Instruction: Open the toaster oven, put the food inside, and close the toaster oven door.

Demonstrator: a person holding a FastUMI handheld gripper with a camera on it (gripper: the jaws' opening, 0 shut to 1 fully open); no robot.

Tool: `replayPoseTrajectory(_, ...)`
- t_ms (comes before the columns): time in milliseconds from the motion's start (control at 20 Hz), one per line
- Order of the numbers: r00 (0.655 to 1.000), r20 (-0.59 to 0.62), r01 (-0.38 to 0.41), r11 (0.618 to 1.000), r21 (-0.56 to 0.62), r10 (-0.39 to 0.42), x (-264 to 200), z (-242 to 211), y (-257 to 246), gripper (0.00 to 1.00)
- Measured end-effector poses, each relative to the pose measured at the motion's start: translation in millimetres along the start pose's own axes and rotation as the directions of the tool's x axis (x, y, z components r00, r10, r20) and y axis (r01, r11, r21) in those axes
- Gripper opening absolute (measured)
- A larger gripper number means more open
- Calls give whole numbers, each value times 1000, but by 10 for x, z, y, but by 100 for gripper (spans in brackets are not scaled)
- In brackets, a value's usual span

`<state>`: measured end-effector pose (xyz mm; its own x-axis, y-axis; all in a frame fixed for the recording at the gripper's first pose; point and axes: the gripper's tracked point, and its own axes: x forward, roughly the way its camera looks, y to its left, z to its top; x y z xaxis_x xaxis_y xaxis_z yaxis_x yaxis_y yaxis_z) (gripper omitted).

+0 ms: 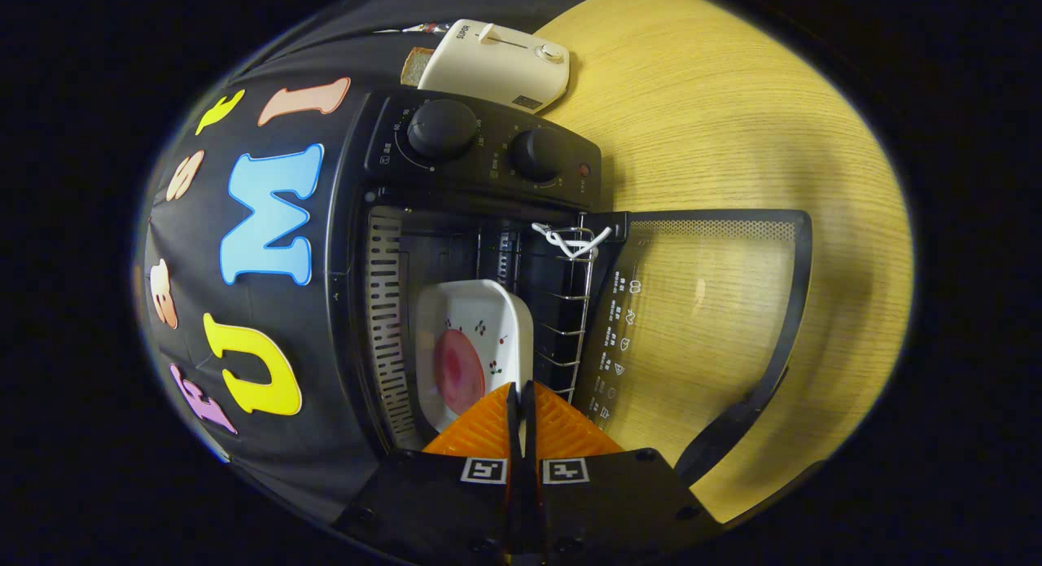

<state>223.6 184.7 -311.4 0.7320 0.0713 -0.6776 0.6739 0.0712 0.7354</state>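
Gripper view: my gripper (521, 395) is clenched, holding nothing.
Just beyond it, the dish (480, 346) of food (457, 370) sits inside the toaster oven (480, 240), door (708, 305) open.

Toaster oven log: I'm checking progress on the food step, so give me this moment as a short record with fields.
oven door: open, swung down, glass door over the wooden table
dish: white dish inside the toaster oven, on the wire rack
food: pink round piece in the dish
tool: tool fingers closed together, just before the dish, nothing visibly held
behind oven: white toaster with bread beside it
left to do: close the door
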Motion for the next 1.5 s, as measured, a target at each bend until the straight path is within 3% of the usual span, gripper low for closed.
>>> replayPoseTrajectory(300, 1000, 16, 8, 1000, 28, -9, 194, -28, 25, 2)
replayPoseTrajectory(750, 1000, 19, -8, 1000, -14, 8, 175, -49, 64, 10)
replayPoseTrajectory(850, 999, -23, -38, 999, -24, 37, 128, -135, 126, 24)
replayPoseTrajectory(900, 998, -28, -56, 998, -38, 55, 88, -159, 161, 43)
replayPoseTrajectory(1100, 995, -56, -86, 988, -132, 79, -78, -224, 209, 96)
replayPoseTrajectory(1300, 993, -82, -102, 959, -265, 83, -299, -249, 189, 96)
replayPoseTrajectory(1500, 990, -118, -126, 849, -513, 75, -564, -332, 98, 96)
